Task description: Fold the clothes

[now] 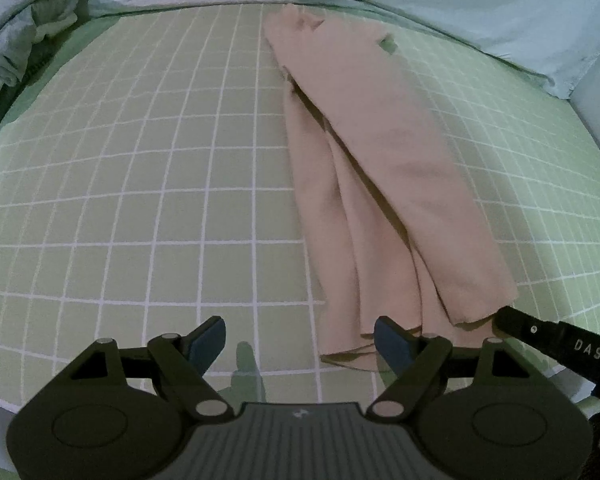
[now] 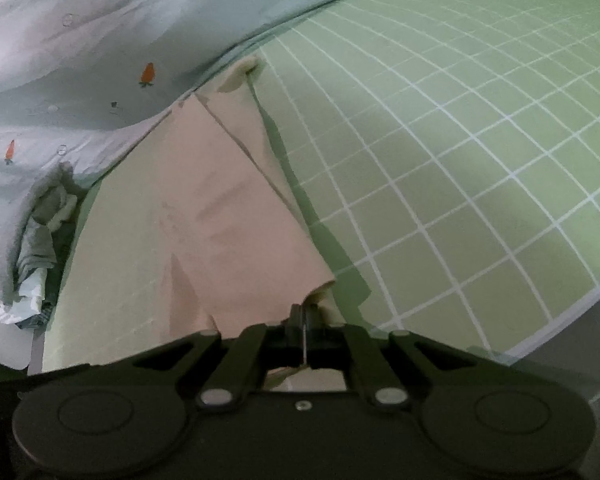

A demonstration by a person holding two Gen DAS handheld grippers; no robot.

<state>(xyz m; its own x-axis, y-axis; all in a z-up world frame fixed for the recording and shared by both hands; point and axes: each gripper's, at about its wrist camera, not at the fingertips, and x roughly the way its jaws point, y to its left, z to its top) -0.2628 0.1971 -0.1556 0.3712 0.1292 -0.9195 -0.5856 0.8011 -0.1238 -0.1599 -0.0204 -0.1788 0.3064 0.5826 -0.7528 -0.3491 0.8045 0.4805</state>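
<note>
So there's this long pinkish-beige cloth garment [image 1: 384, 184] laid out on a green bedsheet with a white grid pattern [image 1: 140, 184], running from the far end of the bed down to the near edge, folded lengthwise so a few layers overlap. Looks like trousers maybe, hard to be sure.

The black left gripper [image 1: 300, 344] hangs just above the sheet with its jaws spread wide, nothing in them; its blue-padded right finger [image 1: 392, 344] sits right at the near hem of the garment, can't tell if it's actually touching.

The black right gripper [image 2: 303, 320] has its jaws pinched together on the near corner of the garment [image 2: 204, 216], with the cloth edge lifted a bit off the sheet [image 2: 460, 160] there. From the left camera you can see it [image 1: 500, 320] come in from the right side, tip against the hem.

A pale bluish duvet with little orange carrot prints [image 2: 100, 60] is bunched along the far side, and a crumpled grey-white pile of fabric [image 2: 40, 240] sits at the corner of the bed, well apart from the garment.
</note>
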